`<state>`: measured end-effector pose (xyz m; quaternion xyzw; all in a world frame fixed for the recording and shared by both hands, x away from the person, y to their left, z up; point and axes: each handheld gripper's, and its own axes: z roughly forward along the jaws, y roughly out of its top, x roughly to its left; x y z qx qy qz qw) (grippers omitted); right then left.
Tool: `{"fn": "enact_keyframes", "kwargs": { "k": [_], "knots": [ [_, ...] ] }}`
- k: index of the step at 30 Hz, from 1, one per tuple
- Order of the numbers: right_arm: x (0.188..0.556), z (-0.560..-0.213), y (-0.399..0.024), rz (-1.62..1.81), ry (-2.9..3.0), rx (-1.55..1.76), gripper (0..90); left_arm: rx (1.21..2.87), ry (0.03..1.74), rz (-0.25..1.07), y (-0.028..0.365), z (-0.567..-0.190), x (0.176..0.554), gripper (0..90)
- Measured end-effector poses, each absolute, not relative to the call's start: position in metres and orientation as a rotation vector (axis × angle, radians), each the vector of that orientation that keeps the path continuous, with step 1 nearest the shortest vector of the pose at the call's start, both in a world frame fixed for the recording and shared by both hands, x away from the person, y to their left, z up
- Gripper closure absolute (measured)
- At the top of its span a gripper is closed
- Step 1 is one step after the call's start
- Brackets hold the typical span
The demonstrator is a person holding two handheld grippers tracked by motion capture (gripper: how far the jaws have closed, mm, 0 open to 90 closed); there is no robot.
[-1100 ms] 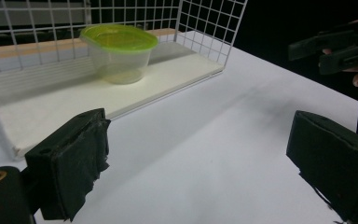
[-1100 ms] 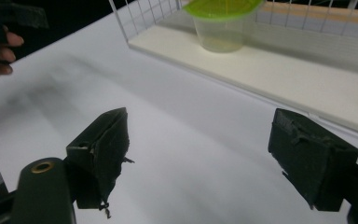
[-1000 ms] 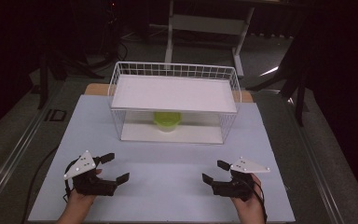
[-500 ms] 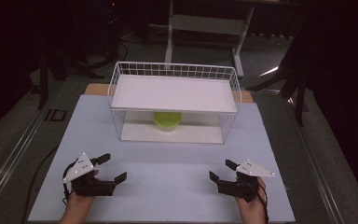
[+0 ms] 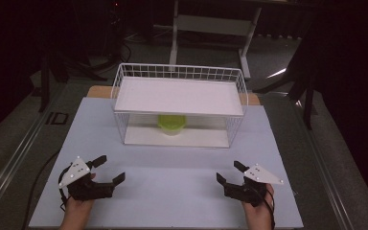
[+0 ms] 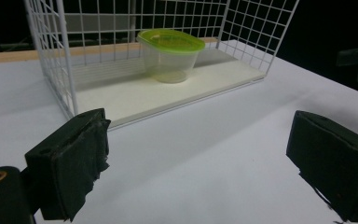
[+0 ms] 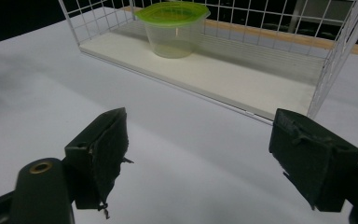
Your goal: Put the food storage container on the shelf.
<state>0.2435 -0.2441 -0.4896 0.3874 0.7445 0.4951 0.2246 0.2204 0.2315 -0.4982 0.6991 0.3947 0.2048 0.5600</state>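
Resting low over the near worktop [image 5: 172, 182], the left gripper [image 5: 109, 168] and right gripper [image 5: 228, 173] both have fingers spread apart, empty. Farther off, the green-lidded container [image 5: 172, 123] sits on the wire rack's [image 5: 179, 72] lower shelf, beneath the upper shelf.

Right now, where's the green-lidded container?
High view: the container stands mid-table on the wire rack's lower board, under its top shelf, beyond the left gripper and right gripper.
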Motion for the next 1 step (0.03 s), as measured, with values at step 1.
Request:
{"fn": "enact_keyframes", "kwargs": {
  "k": [1],
  "knots": [
    [0.2437,-0.4899,-0.244,1.365,2.058,1.069,19.3,1.649,0.93,0.485,0.2312,-0.4983,0.2203,6.5]
  ]
}}
